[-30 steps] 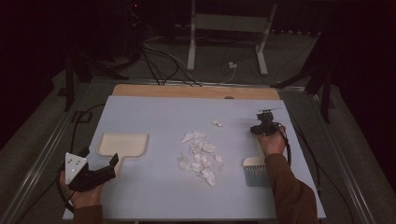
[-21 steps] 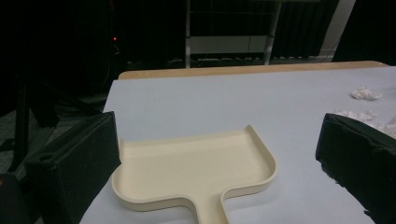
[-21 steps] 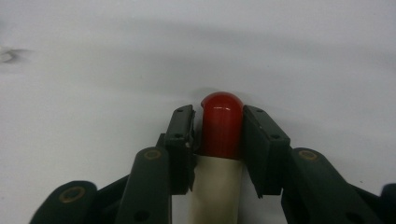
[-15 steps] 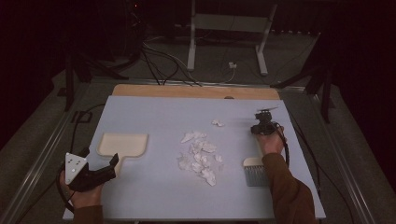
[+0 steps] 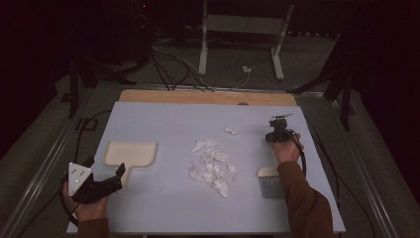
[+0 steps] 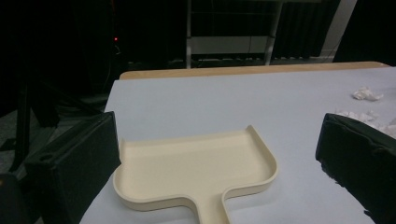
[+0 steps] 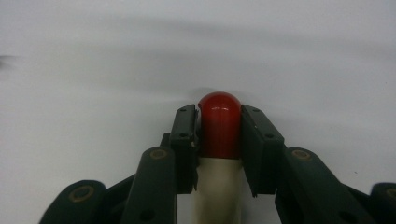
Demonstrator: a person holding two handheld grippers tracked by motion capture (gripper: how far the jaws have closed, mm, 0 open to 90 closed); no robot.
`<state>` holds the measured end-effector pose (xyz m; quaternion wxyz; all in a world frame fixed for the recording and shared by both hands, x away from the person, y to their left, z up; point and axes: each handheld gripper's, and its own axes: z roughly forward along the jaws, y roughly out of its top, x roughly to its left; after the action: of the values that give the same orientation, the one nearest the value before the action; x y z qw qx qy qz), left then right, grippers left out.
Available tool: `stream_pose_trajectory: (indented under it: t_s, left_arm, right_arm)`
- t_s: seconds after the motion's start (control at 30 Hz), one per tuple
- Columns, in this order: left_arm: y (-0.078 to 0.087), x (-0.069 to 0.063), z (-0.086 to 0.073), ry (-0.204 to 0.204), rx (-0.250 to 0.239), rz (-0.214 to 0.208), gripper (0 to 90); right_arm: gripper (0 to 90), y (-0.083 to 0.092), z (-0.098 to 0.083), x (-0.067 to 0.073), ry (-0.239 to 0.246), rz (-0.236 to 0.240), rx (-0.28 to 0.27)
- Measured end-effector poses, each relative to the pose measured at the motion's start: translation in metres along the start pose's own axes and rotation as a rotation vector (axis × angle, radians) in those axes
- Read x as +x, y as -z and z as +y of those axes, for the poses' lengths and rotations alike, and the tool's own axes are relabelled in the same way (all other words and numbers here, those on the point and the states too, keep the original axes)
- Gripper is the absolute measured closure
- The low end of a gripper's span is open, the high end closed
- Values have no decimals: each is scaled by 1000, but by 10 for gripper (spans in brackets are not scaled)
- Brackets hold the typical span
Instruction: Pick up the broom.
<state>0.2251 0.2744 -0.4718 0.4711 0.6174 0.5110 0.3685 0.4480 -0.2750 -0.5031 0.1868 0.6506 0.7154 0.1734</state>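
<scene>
A cream dustpan (image 5: 130, 153) lies on the left of the pale table, its pan seen up close in the left gripper view (image 6: 196, 165). My left gripper (image 5: 118, 174) stands open just before the dustpan's handle, its jaws wide apart on either side of the pan. A brush with a grey bristle head (image 5: 270, 182) lies at the right. My right gripper (image 5: 278, 133) points down, shut on the brush's handle, whose red tip (image 7: 219, 133) sits between the pads (image 7: 184, 135). Crumpled white paper scraps (image 5: 212, 166) lie in the middle.
One stray scrap (image 5: 230, 130) lies apart, toward the far side; more scraps (image 6: 366, 93) lie off to the right in the left gripper view. A wooden strip (image 5: 198, 96) runs along the table's far edge. Metal rails (image 5: 47, 158) flank the table; cables and stands lie on the dark floor beyond.
</scene>
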Motion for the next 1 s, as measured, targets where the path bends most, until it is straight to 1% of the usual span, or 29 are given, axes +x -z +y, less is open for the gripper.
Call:
stream_pose_trajectory:
  t_s: [0.13,0.33,0.57,0.67,0.77,0.8,0.83,1.0]
  left_arm:
    - [0,0,0,-1,1,0,5]
    - [0,0,0,-3,4,2,6]
    - [0,0,0,-1,6,4,5]
    - [-1,0,-1,0,7,4,5]
    - [-1,-1,-1,1,8,6,6]
    - [-1,-1,-1,1,9,6,6]
    - [-1,-1,-1,2,9,7,6]
    - [-1,-1,-1,1,9,7,6]
  right_arm:
    - [689,1,-1,0,2,-4,-13]
    - [689,4,0,-2,-9,12,-30]
    - [689,12,0,-2,3,21,-60]
    - [689,18,0,-2,12,26,-90]
    - [689,22,0,-2,16,27,-105]
    - [690,26,0,-2,22,27,-120]
    - [690,26,0,-2,22,27,-120]
    - [690,36,1,-2,32,36,-158]
